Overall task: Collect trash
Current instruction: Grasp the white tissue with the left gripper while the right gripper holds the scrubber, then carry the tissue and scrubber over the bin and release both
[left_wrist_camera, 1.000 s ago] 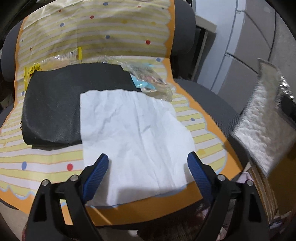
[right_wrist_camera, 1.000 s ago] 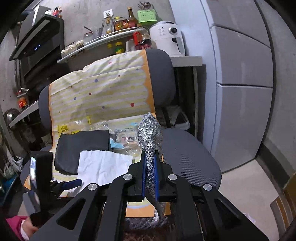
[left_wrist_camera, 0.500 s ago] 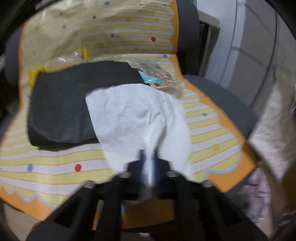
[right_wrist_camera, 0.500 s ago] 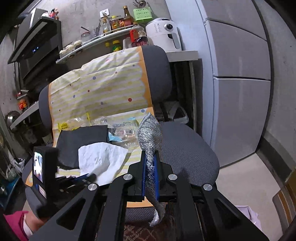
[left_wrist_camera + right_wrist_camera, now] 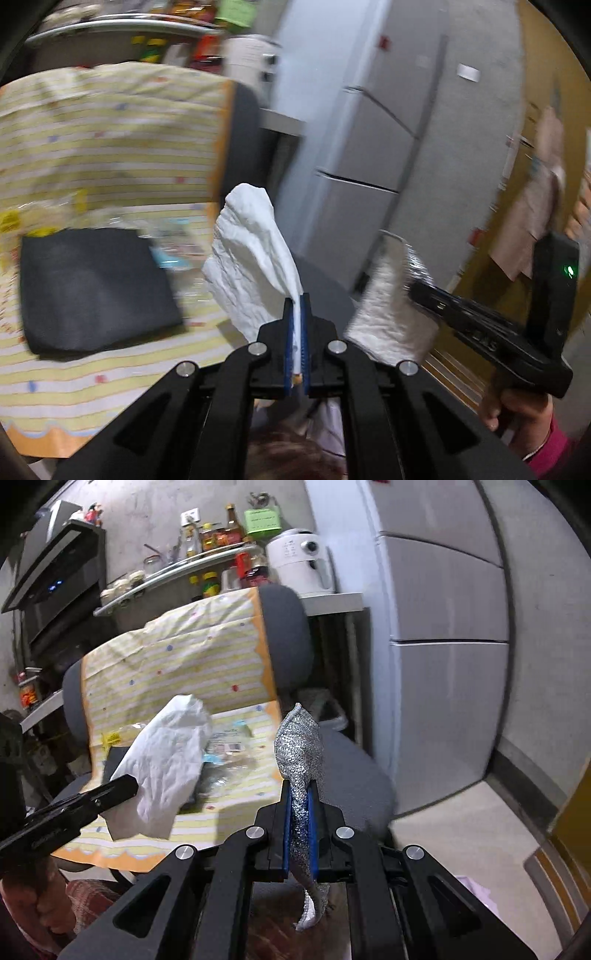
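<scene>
My left gripper (image 5: pixel 295 314) is shut on a crumpled white tissue (image 5: pixel 255 251), which hangs lifted above the chair seat. The right wrist view shows that same tissue (image 5: pixel 166 760) held out at the left. My right gripper (image 5: pixel 300 812) is shut on a silver mesh scouring pad (image 5: pixel 300 742), white on its other side (image 5: pixel 388 317), held right of the tissue. On the seat lie a black cloth (image 5: pixel 92 288) and clear plastic wrappers (image 5: pixel 225 749).
A grey office chair (image 5: pixel 354 771) is draped with a yellow striped sheet (image 5: pixel 177 664). A grey fridge (image 5: pixel 443 627) stands to the right. A shelf of bottles (image 5: pixel 207 539) and a white appliance (image 5: pixel 299 561) sit behind the chair. A hand (image 5: pixel 517 410) holds the right gripper.
My left gripper shut on the flat tissue and lifted it off the seat, swinging right. The right gripper kept the scouring pad and drifted slightly.
</scene>
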{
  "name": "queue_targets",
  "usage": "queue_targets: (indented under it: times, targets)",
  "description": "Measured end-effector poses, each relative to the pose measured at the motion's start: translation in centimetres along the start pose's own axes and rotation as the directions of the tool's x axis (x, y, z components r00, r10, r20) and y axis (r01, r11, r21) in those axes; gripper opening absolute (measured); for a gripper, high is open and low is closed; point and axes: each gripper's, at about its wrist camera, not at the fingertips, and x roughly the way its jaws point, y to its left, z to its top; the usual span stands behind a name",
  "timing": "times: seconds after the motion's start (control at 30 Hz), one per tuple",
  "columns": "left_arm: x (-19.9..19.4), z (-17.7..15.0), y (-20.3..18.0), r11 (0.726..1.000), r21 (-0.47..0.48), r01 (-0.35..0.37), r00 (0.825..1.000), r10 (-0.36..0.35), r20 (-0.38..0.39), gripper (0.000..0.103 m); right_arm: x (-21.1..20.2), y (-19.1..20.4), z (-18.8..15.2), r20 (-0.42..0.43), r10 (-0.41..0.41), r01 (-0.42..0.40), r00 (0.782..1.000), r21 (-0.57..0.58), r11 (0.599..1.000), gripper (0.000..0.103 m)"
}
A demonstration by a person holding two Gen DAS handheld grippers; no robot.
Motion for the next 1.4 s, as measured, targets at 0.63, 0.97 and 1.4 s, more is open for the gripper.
queue_targets:
  times: [0.63,0.97,1.4]
  targets:
    - [9.1,-5.1,-11.4,0.955,0.197,0.221,0.958,-0.174,-0.228,0.002,-1.6,-11.9,-9.4,-0.186,-0.235,0.268,0.954,0.181,0.946,0.020]
    - [9.3,-5.1,-11.3,0.956,0.206,0.210,0.957,-0.157,-0.244,0.002,-0.8,-13.8,-10.3,-0.205,-0.228,0.274,0.952,0.232,0.933,0.044]
    - [11.8,-7.8,-15.9,0.875,0.322,0.363,0.901,-0.241,-0.360,0.002,-6.5,-14.9,-6.8,-0.008,-0.314,0.304,0.949,0.273,0.913,0.044]
